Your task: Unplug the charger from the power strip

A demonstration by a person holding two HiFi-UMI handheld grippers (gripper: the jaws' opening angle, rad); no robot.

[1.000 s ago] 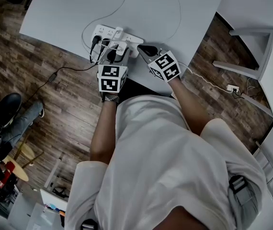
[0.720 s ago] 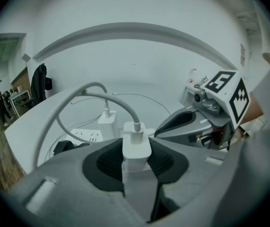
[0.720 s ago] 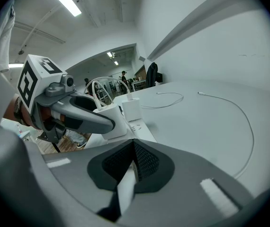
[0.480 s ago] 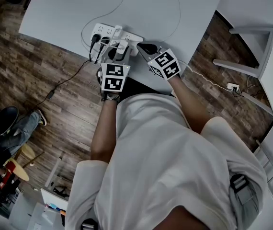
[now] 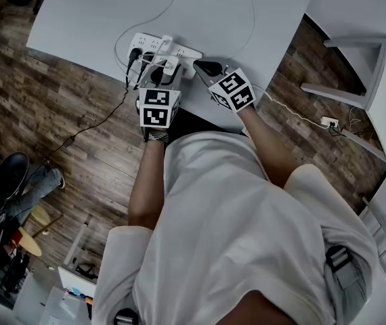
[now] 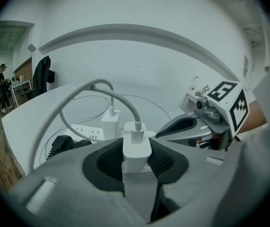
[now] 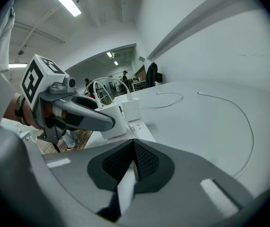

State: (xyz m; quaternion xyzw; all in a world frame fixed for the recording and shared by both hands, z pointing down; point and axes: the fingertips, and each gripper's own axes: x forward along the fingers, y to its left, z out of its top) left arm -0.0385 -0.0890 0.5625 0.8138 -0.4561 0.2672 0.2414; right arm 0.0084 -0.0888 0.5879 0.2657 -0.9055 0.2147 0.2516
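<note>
My left tool (image 6: 136, 161) is pinching the charger (image 6: 136, 147). The white block stands upright between the two dark pads (image 6: 110, 161), which press on its sides. Its top pokes above them, and the white cable (image 6: 118, 97) rises from its top and loops back over the bench (image 5: 213, 5). In the right tool's view the block's base sits on the strip (image 7: 137, 126), so it looks plugged in, though I cannot see the prongs.

A second white charger (image 6: 110, 122) stands just behind the held one on the same strip. Black plugs (image 6: 61, 145) sit to the left of both.

From the head view the strip (image 5: 145, 44) lies near the bench's front edge. The left tool (image 5: 160, 80) reaches onto its middle from the front.

My right tool (image 7: 134, 148) has its pads pressed together with nothing caught between them. It sits just beside the left tool, at the strip's right end (image 5: 203, 66), and points down at a slant. I cannot tell whether its tip bears on the strip. In the left tool's view its grey nose (image 6: 168, 131) lies close to the right of the held charger, apart from it.
</note>
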